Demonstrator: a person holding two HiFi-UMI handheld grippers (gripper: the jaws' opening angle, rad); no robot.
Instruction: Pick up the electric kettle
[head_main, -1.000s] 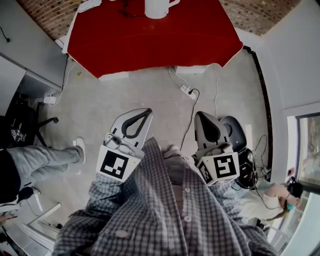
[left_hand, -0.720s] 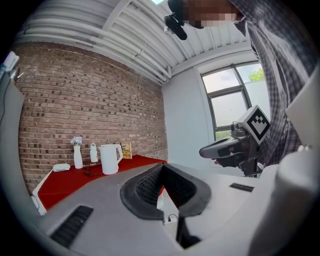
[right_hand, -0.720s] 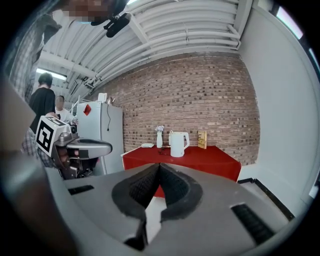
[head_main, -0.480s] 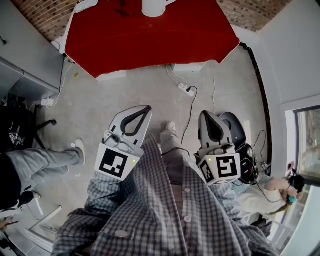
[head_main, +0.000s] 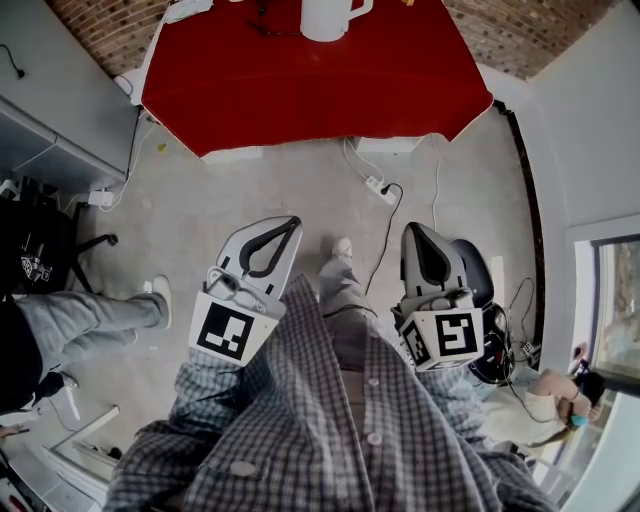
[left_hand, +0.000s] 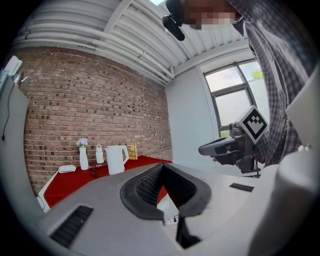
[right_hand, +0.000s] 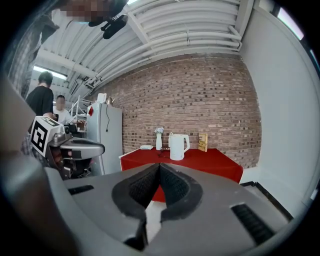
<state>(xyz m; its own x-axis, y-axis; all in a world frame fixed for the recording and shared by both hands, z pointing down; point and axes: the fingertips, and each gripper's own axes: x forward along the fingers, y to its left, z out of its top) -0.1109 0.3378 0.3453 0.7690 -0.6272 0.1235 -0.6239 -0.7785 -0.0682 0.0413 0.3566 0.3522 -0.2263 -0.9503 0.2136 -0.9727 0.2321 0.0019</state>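
Note:
The white electric kettle (head_main: 328, 18) stands at the far edge of a red-clothed table (head_main: 300, 90), well ahead of both grippers. My left gripper (head_main: 293, 221) and right gripper (head_main: 414, 231) are held over the floor at waist height, both shut and empty, pointing toward the table. In the left gripper view the kettle (left_hand: 116, 159) is small and far beyond the closed jaw tips (left_hand: 161, 165). The right gripper view shows the kettle (right_hand: 177, 147) straight beyond the closed tips (right_hand: 159, 165), handle to its right.
A white vase (right_hand: 159, 139) and a small sign (right_hand: 202, 142) flank the kettle. A power strip with cables (head_main: 375, 185) lies on the floor before the table. Another person's legs (head_main: 90, 315) are at left, a black chair (head_main: 470, 265) at right, a white fridge (right_hand: 105, 140) left of the table.
The person's foot has stepped forward between the two grippers. Both grippers stay shut and have hardly shifted.

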